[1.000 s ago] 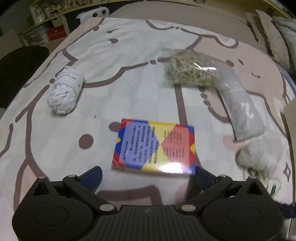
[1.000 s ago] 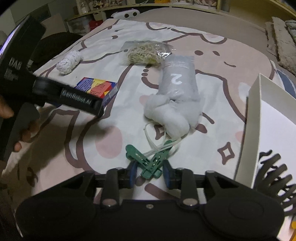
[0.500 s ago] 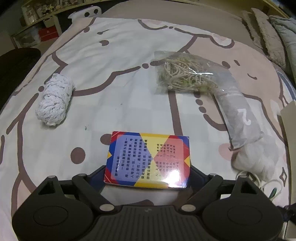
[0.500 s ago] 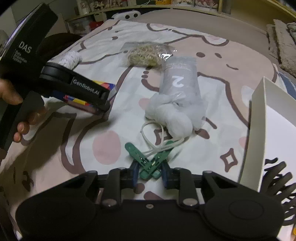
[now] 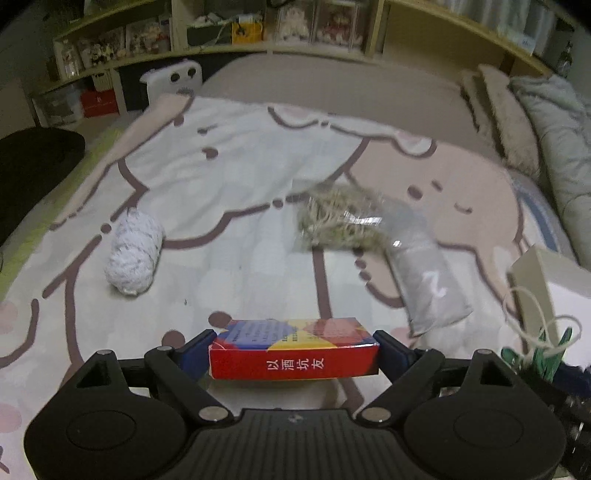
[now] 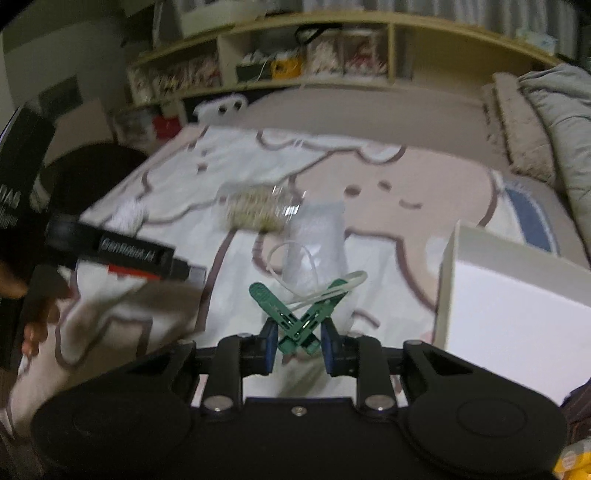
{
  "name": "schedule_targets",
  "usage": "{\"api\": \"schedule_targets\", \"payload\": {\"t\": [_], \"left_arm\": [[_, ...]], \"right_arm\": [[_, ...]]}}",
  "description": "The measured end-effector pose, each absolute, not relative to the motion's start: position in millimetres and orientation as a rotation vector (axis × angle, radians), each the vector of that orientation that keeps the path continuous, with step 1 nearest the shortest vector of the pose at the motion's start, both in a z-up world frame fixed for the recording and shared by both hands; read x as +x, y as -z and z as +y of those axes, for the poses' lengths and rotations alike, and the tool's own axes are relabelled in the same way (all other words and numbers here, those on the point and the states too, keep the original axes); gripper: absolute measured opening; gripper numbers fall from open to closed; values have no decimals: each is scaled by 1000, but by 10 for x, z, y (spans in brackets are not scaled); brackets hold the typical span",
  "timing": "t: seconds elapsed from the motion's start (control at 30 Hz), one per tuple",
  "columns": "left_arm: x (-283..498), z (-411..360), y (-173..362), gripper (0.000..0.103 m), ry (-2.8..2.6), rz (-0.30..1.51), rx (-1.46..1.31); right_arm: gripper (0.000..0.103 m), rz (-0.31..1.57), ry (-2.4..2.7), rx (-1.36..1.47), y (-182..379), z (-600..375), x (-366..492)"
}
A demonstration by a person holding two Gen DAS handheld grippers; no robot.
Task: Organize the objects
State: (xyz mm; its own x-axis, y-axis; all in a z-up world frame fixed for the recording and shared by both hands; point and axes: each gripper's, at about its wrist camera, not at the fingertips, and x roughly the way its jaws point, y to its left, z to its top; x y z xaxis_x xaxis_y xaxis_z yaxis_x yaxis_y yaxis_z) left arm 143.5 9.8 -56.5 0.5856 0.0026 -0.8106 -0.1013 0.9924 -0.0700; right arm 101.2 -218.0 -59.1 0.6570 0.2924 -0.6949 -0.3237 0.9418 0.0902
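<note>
The left gripper (image 5: 293,354) clamps the stiff red, blue and yellow card box (image 5: 293,356) by its short ends above the bed's near edge; the right gripper (image 6: 298,338) pinches light green plastic clips (image 6: 297,314) (corded, liable to snag) near the white box (image 6: 513,306).

We see a bed (image 5: 303,99) with cartoon-print blanket (image 5: 229,177), long wooden shelf unit (image 5: 258,26) behind the bed packed with figurines and boxes, grey pillows (image 5: 554,136) at the bed's right edge, black chair (image 5: 33,155) left of the bed, dim indoor light.
</note>
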Motion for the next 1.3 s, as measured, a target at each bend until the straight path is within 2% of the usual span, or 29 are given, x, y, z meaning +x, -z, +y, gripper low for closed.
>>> {"api": "schedule_targets", "payload": {"t": [0.2,0.4,0.73,1.03,1.3], "left_arm": [[1322,93,301,89,-34,867,-137],[1274,86,180,89,-17,834,-137],[1285,-22,886,89,-7,1064,-23],[1103,-94,1118,90,-8,1190,-2],[1230,-96,1176,93,-54,1206,-38]], "right_arm": [[25,676,-284,7,268,-2289,1041],[25,647,-246,46,120,-2328,1103],[25,729,-226,46,360,-2318,1093],[25,760,-227,68,466,-2439,1106],[25,758,-234,79,455,-2473,1108]]}}
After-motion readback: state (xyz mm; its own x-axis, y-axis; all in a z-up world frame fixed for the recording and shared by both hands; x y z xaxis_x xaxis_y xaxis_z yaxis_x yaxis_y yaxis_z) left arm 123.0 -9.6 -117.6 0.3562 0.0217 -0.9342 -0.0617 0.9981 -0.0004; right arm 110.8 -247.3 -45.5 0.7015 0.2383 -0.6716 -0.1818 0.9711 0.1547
